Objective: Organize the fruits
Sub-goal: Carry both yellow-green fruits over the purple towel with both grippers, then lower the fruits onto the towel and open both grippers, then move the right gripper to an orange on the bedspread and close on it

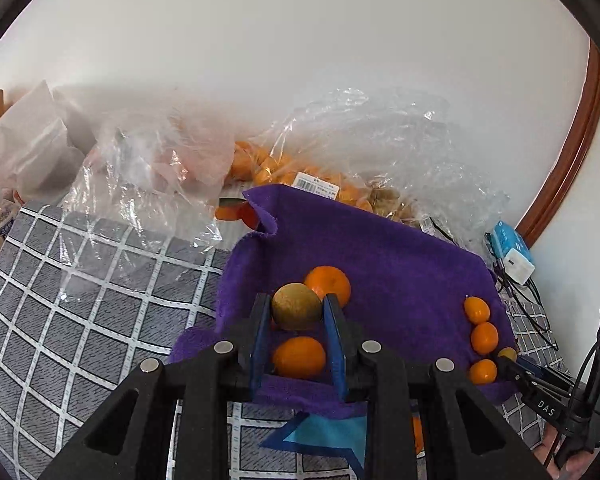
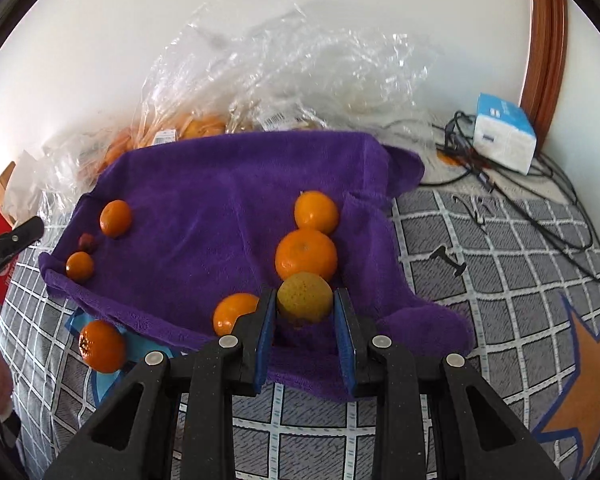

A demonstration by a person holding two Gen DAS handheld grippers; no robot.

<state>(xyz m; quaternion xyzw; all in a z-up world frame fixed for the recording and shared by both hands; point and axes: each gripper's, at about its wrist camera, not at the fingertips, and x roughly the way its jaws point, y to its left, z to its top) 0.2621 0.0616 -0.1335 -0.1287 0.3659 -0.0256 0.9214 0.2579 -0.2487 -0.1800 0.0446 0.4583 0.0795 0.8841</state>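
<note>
My left gripper (image 1: 296, 305) is shut on a brown-green kiwi (image 1: 296, 312), held above a purple towel (image 1: 380, 248). One orange (image 1: 329, 283) lies just beyond the kiwi and another (image 1: 299, 357) shows between the fingers below it. My right gripper (image 2: 305, 300) is shut on a yellow-green citrus (image 2: 305, 295) over the towel's (image 2: 220, 200) near edge. Two oranges (image 2: 306, 260) line up beyond it and one orange (image 2: 234, 314) lies to its left. Small oranges (image 1: 484, 337) lie in a row at the towel's right side.
Clear plastic bags of fruit (image 1: 300, 176) are piled against the white wall behind the towel. A stray orange (image 2: 102, 346) rests on the grey checked bedspread (image 2: 480, 280). A blue-white box (image 2: 504, 136) and black cables (image 2: 540, 216) lie at the right.
</note>
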